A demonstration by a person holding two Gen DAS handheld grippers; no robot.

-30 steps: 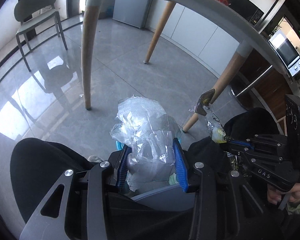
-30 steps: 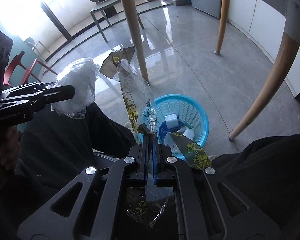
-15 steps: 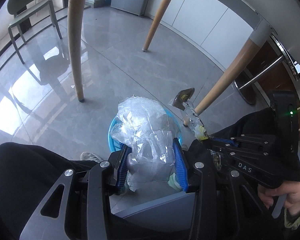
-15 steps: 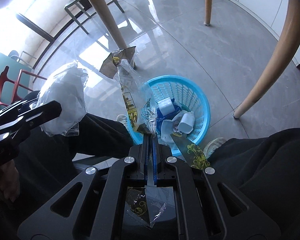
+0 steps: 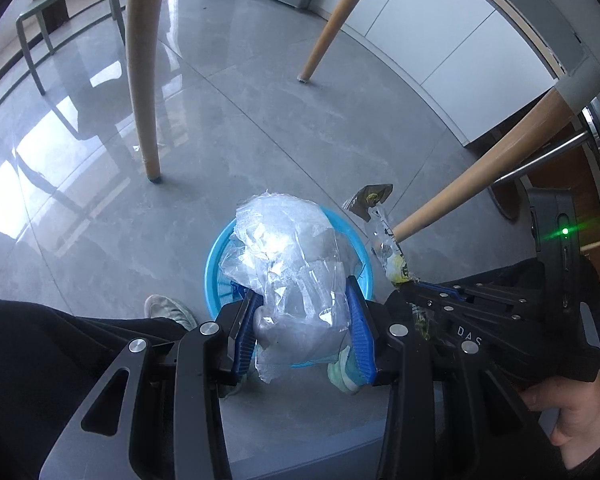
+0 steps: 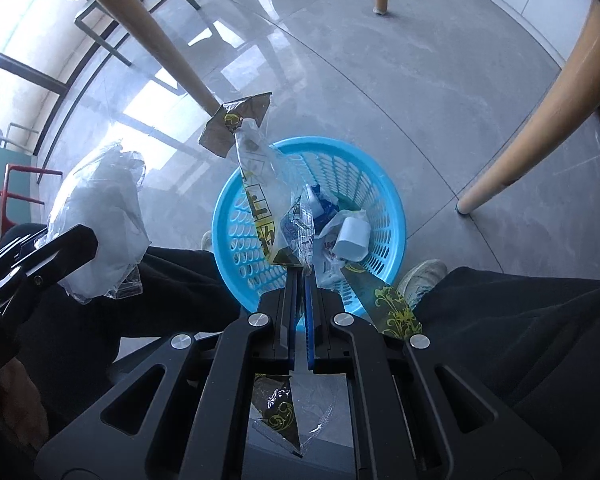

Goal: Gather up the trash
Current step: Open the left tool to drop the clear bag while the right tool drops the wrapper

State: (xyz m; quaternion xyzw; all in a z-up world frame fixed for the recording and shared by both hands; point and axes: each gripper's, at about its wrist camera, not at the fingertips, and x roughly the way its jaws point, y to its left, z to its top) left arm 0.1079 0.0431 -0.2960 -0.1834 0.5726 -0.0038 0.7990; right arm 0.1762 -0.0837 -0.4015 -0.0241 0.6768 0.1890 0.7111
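A blue mesh trash basket (image 6: pixel 384 184) (image 5: pixel 216 256) stands on the grey floor between a person's shoes, with a white cup (image 6: pixel 354 236) and other scraps inside. My left gripper (image 5: pixel 302 308) is shut on a crumpled clear plastic bag (image 5: pixel 288 264) (image 6: pixel 100 216), held above the basket. My right gripper (image 6: pixel 299 276) is shut on a clear wrapper with dark gold-patterned ends (image 6: pixel 260 184) (image 5: pixel 374 200), which sticks up over the basket's near rim. The right gripper appears at the right of the left wrist view (image 5: pixel 412 284).
Wooden table legs (image 5: pixel 140 64) (image 5: pixel 476 176) (image 6: pixel 540 128) stand around the basket. A person's black-trousered legs (image 6: pixel 520 320) and shoes (image 5: pixel 168 310) (image 6: pixel 420 276) flank it. A chair (image 5: pixel 40 20) stands far left.
Both grippers have come down toward the basket with their loads still held. The basket now looks larger and sits directly under the bag and the wrapper.
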